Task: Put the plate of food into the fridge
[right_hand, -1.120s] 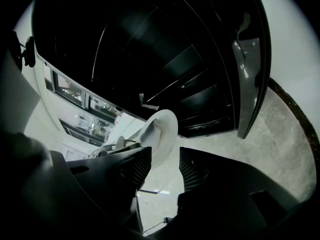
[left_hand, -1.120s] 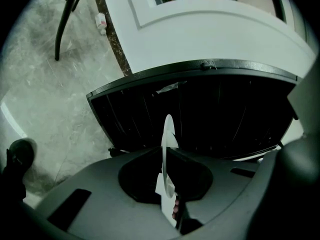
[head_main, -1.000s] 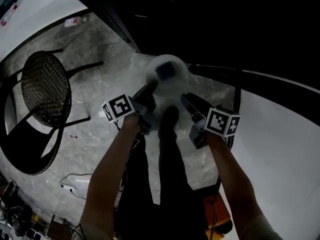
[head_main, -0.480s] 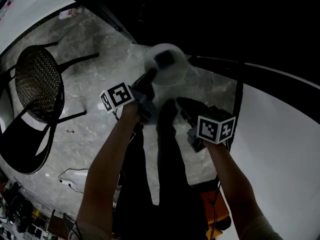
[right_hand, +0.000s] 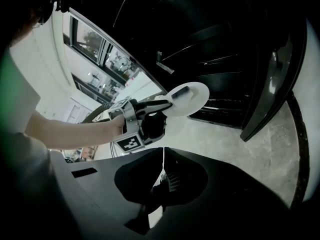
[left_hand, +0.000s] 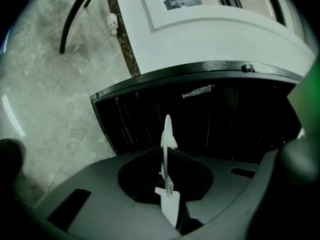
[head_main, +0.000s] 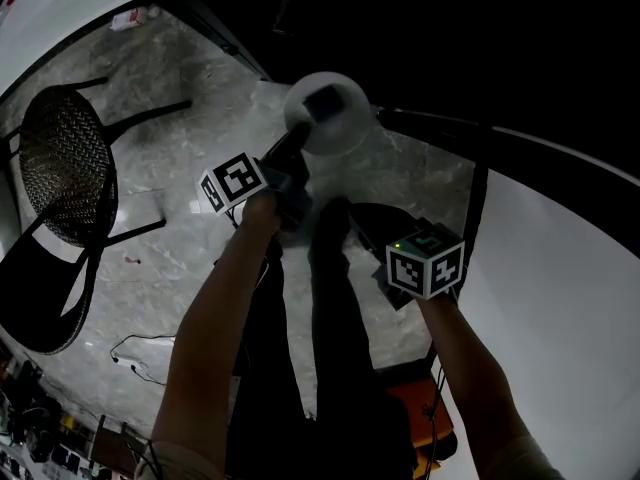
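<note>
Left gripper (head_main: 296, 150) clamps the near rim of the plate (head_main: 338, 126), which juts toward twelve o'clock at the dark fridge (head_main: 470, 58). Right gripper (head_main: 362, 218), closed and empty, hangs at five o'clock.

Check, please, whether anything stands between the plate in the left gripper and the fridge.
Nothing visible does. The plate, held by its rim in the left gripper, faces the dark open fridge; the door stands aside at the right, and the shut, empty right gripper is behind the plate.
</note>
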### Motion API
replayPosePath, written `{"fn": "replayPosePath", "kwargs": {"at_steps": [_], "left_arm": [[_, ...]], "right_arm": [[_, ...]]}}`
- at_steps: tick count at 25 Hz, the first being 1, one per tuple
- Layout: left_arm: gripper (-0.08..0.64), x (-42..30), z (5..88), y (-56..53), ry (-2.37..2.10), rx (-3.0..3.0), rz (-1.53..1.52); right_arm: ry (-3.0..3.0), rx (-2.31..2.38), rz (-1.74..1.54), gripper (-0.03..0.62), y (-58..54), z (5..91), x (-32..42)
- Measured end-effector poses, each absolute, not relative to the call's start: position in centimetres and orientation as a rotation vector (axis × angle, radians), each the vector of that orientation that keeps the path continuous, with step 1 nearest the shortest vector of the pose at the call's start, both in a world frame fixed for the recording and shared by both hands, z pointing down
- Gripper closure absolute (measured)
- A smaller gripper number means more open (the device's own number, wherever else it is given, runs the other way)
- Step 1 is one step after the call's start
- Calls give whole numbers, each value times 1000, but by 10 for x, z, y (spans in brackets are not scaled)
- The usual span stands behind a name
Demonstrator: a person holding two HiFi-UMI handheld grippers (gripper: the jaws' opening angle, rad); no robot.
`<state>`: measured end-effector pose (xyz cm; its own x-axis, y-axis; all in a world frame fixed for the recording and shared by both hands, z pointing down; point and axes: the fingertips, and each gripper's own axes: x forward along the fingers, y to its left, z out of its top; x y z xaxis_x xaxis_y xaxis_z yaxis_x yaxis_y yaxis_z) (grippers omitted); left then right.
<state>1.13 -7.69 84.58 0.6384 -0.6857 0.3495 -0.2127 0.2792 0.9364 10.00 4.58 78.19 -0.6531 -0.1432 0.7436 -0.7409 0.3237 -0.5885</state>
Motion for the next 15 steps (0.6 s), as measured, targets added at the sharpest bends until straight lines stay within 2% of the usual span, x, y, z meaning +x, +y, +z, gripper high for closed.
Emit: {"fn": "replayPosePath", "kwargs": {"at_steps": [15], "left_arm": [[538,21,893,-102,-900,1264,-432]], "right_arm": [[-1987,654,1235,568,64,807,106]]}}
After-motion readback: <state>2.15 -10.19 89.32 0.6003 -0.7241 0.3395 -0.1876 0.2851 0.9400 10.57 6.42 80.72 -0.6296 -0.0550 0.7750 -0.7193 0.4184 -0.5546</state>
